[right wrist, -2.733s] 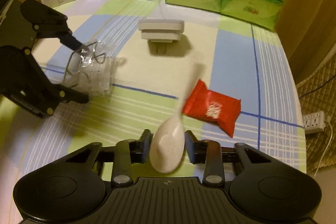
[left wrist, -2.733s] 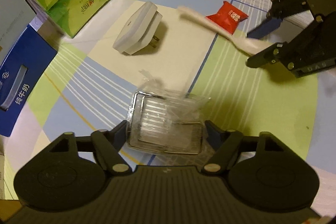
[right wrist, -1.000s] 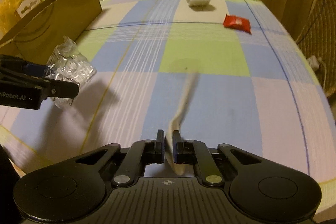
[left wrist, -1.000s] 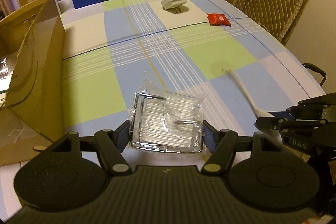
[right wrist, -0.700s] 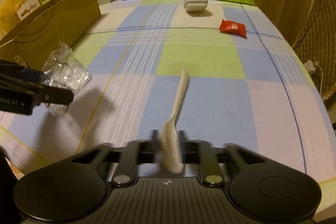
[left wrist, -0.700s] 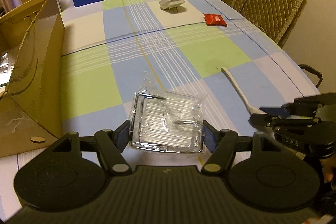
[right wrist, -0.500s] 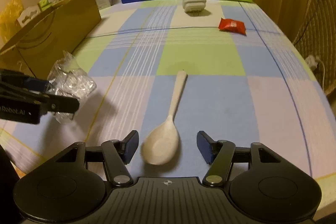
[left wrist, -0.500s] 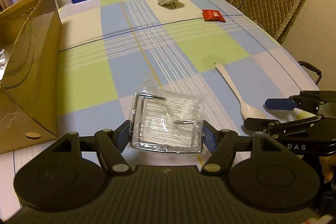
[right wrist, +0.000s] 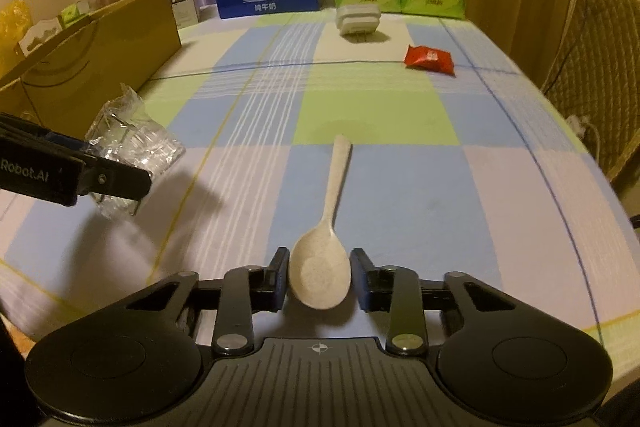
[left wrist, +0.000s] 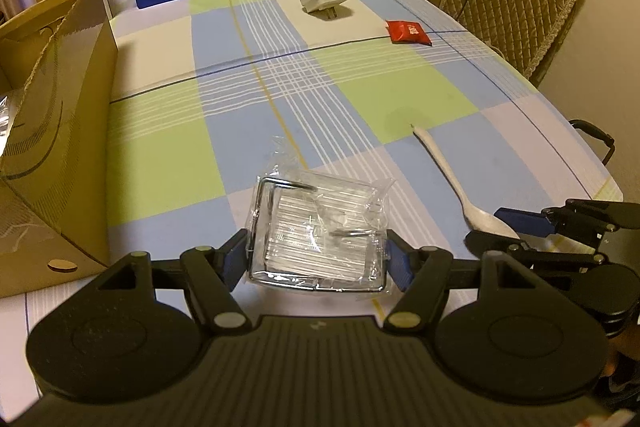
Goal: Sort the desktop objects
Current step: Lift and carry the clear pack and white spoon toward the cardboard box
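Checked cloth covers your bench (right wrist: 400,187), with cartons stacked at its far end; your left claw (left wrist: 316,259) is clamped on the wire rack in clear wrap (left wrist: 318,235), carried just off the cloth, likely bound for the cardboard box (left wrist: 56,131) to its left; your right claw (right wrist: 320,277) stands spread, jaws flanking the spoon (right wrist: 324,259) lying flat with its handle pointing away, apparently let go; far ahead wait the white adapter (right wrist: 357,19) and red packet (right wrist: 430,61), unsorted.
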The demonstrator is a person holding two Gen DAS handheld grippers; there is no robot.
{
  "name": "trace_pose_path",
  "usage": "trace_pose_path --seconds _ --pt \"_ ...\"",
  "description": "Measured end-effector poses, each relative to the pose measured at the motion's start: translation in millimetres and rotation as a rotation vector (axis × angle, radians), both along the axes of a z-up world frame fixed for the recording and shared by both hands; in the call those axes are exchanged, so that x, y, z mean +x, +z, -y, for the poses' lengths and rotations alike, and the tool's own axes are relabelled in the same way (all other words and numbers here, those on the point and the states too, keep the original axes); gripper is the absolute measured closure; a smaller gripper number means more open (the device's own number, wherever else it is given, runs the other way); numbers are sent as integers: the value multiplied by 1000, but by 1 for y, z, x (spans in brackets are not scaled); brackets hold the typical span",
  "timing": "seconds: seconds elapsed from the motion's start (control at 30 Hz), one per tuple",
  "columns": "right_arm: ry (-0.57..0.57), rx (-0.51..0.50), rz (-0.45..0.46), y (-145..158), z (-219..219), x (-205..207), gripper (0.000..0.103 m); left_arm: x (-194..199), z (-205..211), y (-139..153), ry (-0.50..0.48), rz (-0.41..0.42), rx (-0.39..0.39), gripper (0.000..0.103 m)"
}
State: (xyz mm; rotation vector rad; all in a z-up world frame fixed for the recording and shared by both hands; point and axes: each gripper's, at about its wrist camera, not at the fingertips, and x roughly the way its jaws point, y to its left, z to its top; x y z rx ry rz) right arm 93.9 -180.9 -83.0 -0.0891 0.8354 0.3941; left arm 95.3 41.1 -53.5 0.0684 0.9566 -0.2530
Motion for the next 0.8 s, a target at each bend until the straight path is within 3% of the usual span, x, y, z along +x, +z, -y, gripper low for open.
trace_pose_path --seconds 0.37,0.8 --pt "-1 -20 60 10 0 -4 74 0 -2 2 5 7 0 38" --pt "29 -18 144 39 -8 -4 74 -2 -2 25 10 58 -4 38"
